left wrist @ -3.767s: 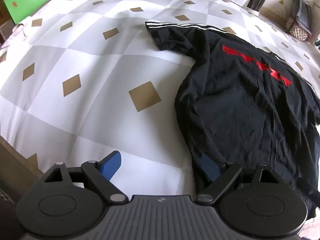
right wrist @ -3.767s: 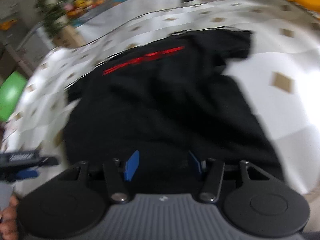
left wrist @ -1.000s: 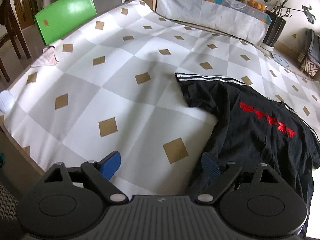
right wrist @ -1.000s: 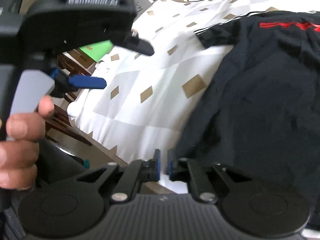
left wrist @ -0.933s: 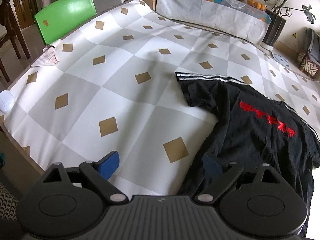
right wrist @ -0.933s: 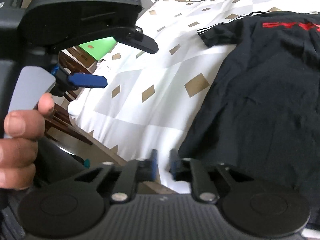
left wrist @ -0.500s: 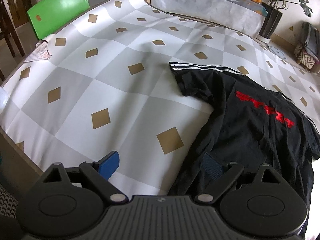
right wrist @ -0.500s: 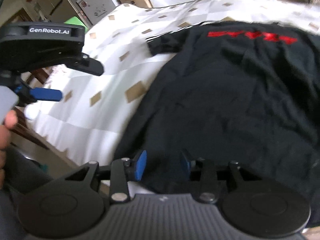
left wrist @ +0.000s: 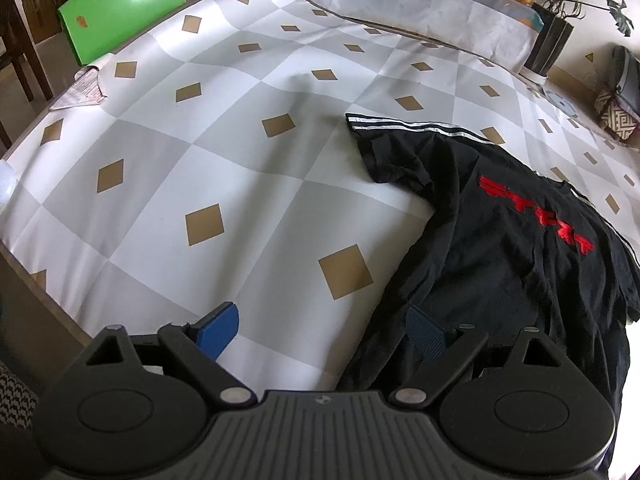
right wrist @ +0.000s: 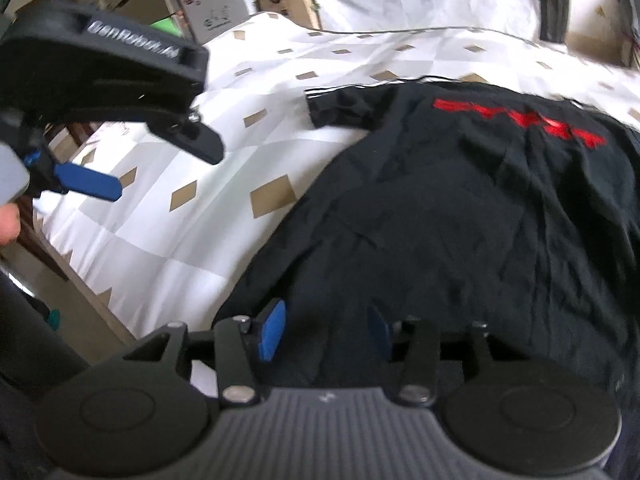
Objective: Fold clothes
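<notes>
A black T-shirt [left wrist: 500, 240] with red print and white-striped sleeves lies spread on the checked tablecloth [left wrist: 240, 160]; it also shows in the right wrist view [right wrist: 460, 208]. My left gripper [left wrist: 322, 330] is open and empty, hovering at the shirt's lower left hem corner, its right finger over the cloth. My right gripper [right wrist: 324, 330] is open and empty above the shirt's bottom hem. The left gripper's body also shows in the right wrist view [right wrist: 100, 80], held by a hand at the left.
A green chair [left wrist: 120, 4] stands at the table's far left corner, with a folded paper [left wrist: 82, 92] near it. A dark plant pot [left wrist: 546, 48] and a covered counter stand beyond the far edge. The table's near edge [left wrist: 40, 276] runs at the lower left.
My right gripper has opened from shut and moved right over the shirt's hem. My left gripper has moved slightly closer to the shirt's corner and stays open.
</notes>
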{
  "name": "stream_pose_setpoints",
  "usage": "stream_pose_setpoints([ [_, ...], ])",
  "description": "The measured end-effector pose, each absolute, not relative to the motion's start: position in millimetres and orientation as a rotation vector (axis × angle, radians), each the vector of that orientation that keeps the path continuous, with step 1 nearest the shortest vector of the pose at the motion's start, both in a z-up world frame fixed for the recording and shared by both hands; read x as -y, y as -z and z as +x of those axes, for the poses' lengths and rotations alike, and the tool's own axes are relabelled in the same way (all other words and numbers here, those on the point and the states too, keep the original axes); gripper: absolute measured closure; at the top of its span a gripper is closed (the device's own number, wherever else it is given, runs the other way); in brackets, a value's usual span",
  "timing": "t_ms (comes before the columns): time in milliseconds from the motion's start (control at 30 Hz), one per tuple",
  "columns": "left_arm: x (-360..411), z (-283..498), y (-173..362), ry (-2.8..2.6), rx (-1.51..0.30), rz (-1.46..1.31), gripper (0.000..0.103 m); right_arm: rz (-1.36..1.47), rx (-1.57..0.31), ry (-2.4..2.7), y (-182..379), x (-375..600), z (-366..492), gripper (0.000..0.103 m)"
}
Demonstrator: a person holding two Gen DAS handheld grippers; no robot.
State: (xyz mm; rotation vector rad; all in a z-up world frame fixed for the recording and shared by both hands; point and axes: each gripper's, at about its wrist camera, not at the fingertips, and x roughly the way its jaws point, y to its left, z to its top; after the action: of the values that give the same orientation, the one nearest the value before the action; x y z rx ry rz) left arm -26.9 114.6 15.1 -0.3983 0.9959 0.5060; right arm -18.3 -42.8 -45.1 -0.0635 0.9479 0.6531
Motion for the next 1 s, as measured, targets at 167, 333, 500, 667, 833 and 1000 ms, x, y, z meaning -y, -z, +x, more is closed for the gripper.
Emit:
stream_pose_setpoints([
  [167,-113.5,-25.4,-13.3,-0.502,-1.006,-0.391,0.012,-0.110,-0.946,-0.684,51.8,29.7,-19.5,0.056],
  [333,-113.6,-24.4,-12.9,-0.498,-1.009,-0.398,0.012,-0.174,-0.939,-0.693,58.3,20.5,-21.4,0.054],
  [500,-114.0,-23.9,-13.1,-0.497,-1.007,-0.399,0.012,-0.266,-0.901,-0.746,63.6,10.7,-32.2,0.049],
  [667,-117.2,-25.5,-16.9,-0.511,-0.987,-0.403,0.012,-0.251,-0.898,-0.872,64.7,2.0,-42.3,0.046],
  [833,-118.7,-26.0,-16.9,-0.515,-0.988,-0.403,0.012,-0.077,-0.996,-0.952,64.0,7.8,-34.1,0.047],
  [1000,-118.8,-24.5,-13.5,-0.506,-1.001,-0.404,0.012,-0.004,-1.087,-0.987,61.6,16.3,-31.1,0.047],
])
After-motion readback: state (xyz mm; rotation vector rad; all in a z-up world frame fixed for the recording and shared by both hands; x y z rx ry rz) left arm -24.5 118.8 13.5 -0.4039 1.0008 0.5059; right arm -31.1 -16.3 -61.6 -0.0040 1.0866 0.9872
